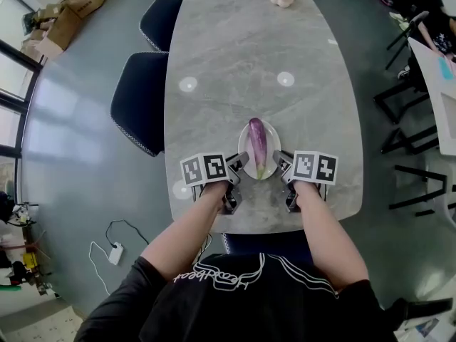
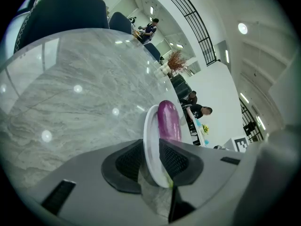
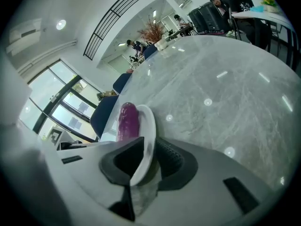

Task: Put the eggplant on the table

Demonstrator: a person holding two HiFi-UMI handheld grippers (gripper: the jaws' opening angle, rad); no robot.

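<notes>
At the 6 o'clock edge of the marble table (image 1: 249, 48), a white plate (image 1: 273, 135) carries 1 purple eggplant (image 1: 257, 145), lying along the plate's 12-to-6 line (greenish end towards the person). The left gripper (image 2: 151, 160) pinches the plate's rim at about 8 o'clock, jaws narrowed to the rim's thickness. The right gripper (image 3: 146, 160) pinches it likewise at about 4 o'clock. Whether the plate rests on the tabletop cannot be told.

left hand-held gripper (image 1: 242, 161): jaws clamped on plate (image 1: 271, 144) rim | right hand-held gripper (image 1: 281, 162): likewise
</notes>
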